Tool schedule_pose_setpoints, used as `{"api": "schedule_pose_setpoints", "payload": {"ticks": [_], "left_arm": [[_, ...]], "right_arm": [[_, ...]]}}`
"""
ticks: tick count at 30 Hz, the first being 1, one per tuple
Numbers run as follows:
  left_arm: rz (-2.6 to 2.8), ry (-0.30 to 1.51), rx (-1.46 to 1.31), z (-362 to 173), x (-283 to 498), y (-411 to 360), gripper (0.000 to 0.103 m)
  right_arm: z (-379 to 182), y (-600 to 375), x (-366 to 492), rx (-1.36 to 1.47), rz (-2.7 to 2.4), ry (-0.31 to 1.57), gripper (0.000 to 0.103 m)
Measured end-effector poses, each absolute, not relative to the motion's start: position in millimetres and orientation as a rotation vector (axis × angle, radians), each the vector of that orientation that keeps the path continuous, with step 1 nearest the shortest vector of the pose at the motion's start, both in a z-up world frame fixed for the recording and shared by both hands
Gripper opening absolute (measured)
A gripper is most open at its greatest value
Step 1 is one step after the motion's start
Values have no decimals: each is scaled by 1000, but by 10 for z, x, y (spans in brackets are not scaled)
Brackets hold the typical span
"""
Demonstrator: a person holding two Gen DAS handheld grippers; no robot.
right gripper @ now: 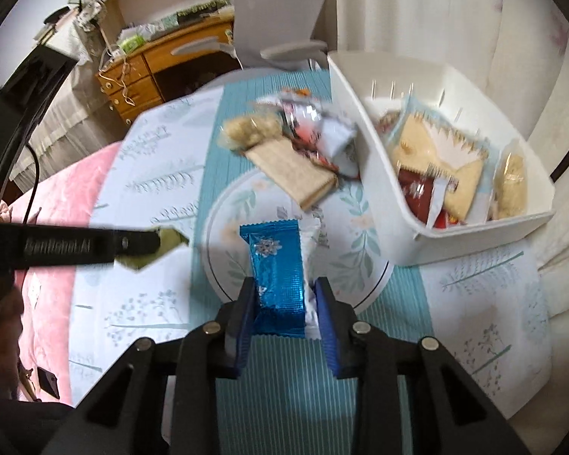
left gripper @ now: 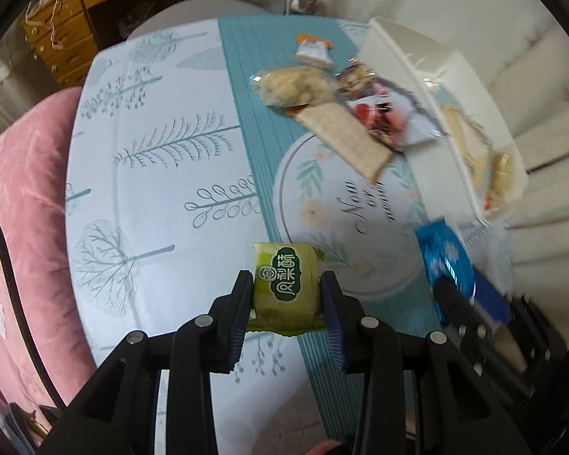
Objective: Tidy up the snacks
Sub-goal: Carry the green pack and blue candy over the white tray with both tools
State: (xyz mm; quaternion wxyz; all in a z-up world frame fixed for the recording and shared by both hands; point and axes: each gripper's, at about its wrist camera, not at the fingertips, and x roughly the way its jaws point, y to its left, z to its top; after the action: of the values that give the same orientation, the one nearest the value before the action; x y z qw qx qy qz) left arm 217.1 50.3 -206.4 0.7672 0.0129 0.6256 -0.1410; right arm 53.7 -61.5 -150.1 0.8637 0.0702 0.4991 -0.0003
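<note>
Your left claw (left gripper: 286, 284) grips a green pastry pack (left gripper: 286, 288) by its sides, held above the patterned surface (left gripper: 151, 174) near the teal mat (left gripper: 246, 113); your right claw (right gripper: 286, 295) is clamped on a blue foil snack (right gripper: 278, 273), with a white wrapper (right gripper: 311, 250) pinched alongside it, above the mat's round floral print (right gripper: 360, 250)

Ahead, at the mat's right edge, stands a white bin (right gripper: 474, 235), its near wall lower than its slotted back wall. Inside it lie a large cracker pack (right gripper: 436, 151) with a pale blue border, a red wrapper (right gripper: 417, 189) beneath it, and a clear bag of pale puffed snack (right gripper: 512, 185) against the right-hand wall; a few more wrappers at the bottom are too blurred to tell apart

Just left of the bin, loose on the mat, a pile waits: a clear bag of puffed rice (left gripper: 292, 83), a long cracker pack (left gripper: 345, 136) overlapping it, red-and-white wrappers (left gripper: 383, 113) touching the bin's wall, and a small orange-topped packet (left gripper: 313, 51) at the far end
</note>
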Motion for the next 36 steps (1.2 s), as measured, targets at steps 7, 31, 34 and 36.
{"api": "schedule_pose_setpoints", "payload": {"ticks": [7, 31, 34, 36], "left_arm": [[-393, 1270, 53, -1651, 1941, 329, 35], [-391, 1046, -79, -1144, 1894, -1188, 30], [-392, 1031, -121, -1173, 1946, -1379, 21], [-377, 1033, -150, -1217, 1986, -1472, 21]], "right_arm": [[-1087, -744, 440, 135, -23, 971, 31], [-651, -2258, 507, 57, 81, 875, 31], [-649, -2468, 570, 32, 98, 870, 31], [-671, -2595, 613, 16, 113, 877, 31]]}}
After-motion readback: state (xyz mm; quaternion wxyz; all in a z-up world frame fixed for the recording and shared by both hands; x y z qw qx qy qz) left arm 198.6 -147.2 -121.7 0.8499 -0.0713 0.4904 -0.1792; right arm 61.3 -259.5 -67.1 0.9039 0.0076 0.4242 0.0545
